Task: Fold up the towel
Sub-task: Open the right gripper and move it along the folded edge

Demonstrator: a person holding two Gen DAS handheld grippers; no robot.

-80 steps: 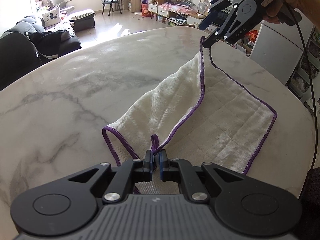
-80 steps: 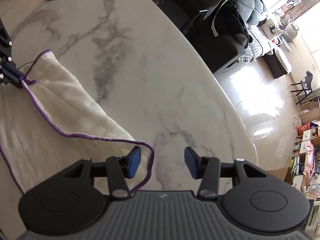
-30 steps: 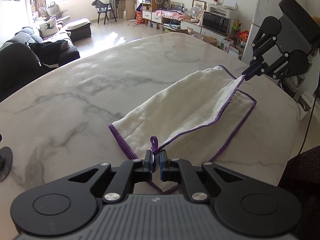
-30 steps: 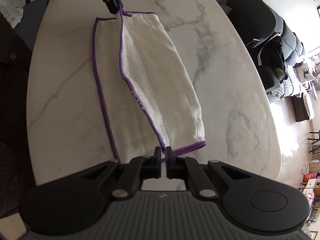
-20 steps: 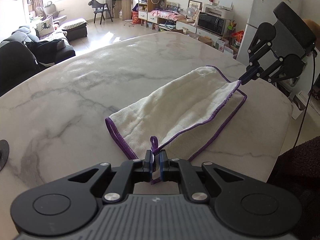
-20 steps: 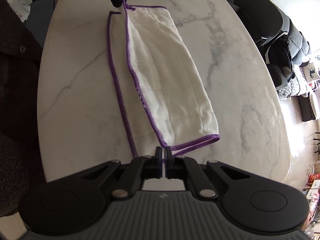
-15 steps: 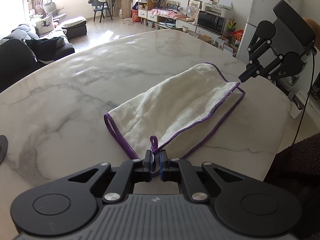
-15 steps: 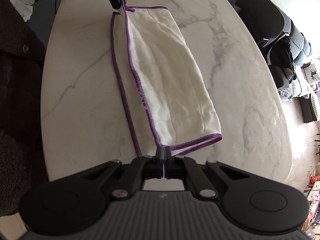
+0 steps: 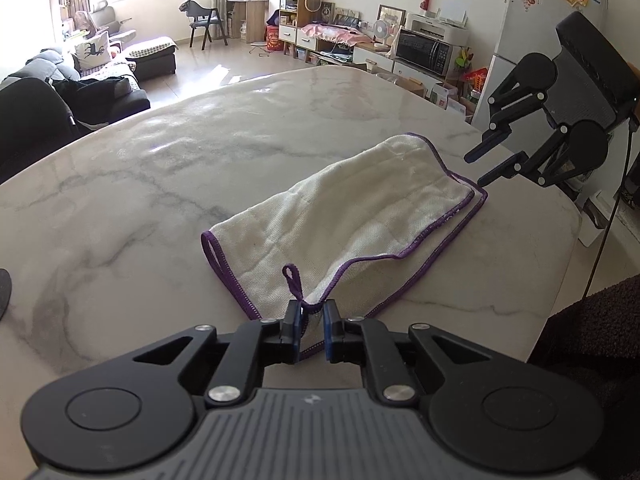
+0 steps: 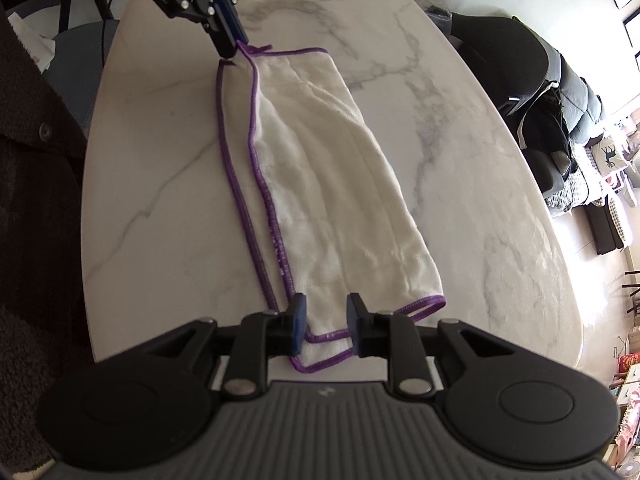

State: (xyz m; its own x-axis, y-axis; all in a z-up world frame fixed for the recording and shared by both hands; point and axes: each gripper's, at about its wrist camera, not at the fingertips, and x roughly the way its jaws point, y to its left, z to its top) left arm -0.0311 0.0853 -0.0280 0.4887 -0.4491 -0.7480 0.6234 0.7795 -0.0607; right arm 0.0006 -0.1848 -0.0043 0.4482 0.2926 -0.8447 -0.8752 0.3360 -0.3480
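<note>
Both grippers have let go; the towel now lies folded in half.

The left gripper [image 9: 311, 322] and right gripper [image 10: 326, 322], shut on the corners half a second ago, now have their jaws parted. The lifted half of the towel [image 10: 332, 176] has come down on the lower half, edges nearly matching, flat on the surface [image 9: 160, 168].

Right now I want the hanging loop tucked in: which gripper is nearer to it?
Left. The left gripper sits right at the loop; the right gripper is at the towel's far end.
</note>
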